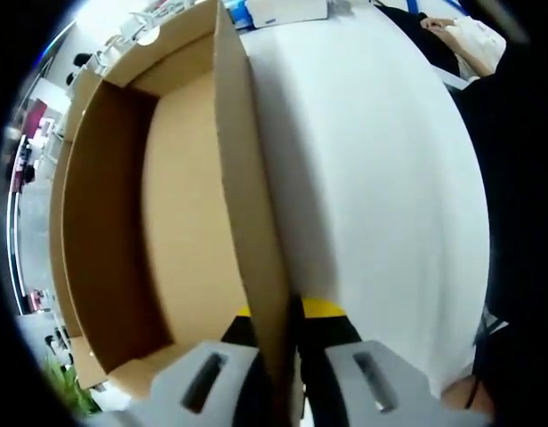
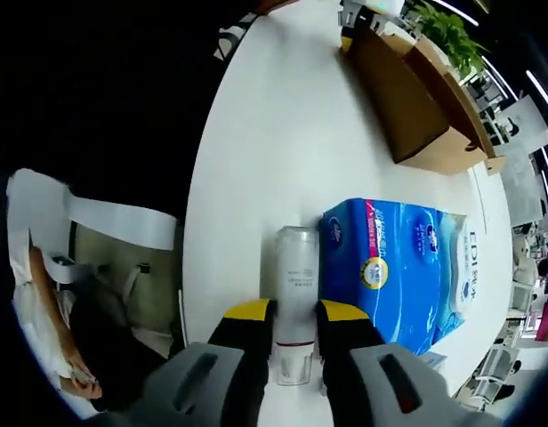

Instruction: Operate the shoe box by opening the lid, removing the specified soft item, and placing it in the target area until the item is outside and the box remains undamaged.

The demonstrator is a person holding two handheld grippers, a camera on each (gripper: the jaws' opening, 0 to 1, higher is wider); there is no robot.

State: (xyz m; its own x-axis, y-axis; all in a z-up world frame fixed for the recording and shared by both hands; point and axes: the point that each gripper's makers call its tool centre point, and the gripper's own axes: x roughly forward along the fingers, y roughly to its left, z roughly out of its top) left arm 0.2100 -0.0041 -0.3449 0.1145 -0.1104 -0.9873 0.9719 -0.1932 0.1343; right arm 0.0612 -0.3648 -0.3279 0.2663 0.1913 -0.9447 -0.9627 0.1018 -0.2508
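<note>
The brown cardboard shoe box [image 1: 123,205] stands open on the white table [image 1: 381,178], and its inside looks bare. My left gripper [image 1: 287,334] is shut on the box's near side wall [image 1: 247,178], one jaw inside and one outside. In the right gripper view the same box [image 2: 416,98] sits far off at the upper right. A white translucent cylindrical pack [image 2: 296,285] with a printed label lies lengthwise between my right gripper's [image 2: 294,325] jaws, which are shut on its near end. The pack rests beside a blue tissue pack [image 2: 403,262].
The blue tissue pack lies on the table just right of the cylinder. A green plant [image 2: 447,31] stands beyond the box. A person's light sleeve [image 2: 43,267] and a chair sit off the table's left edge. Office furniture shows past the box [image 1: 34,151].
</note>
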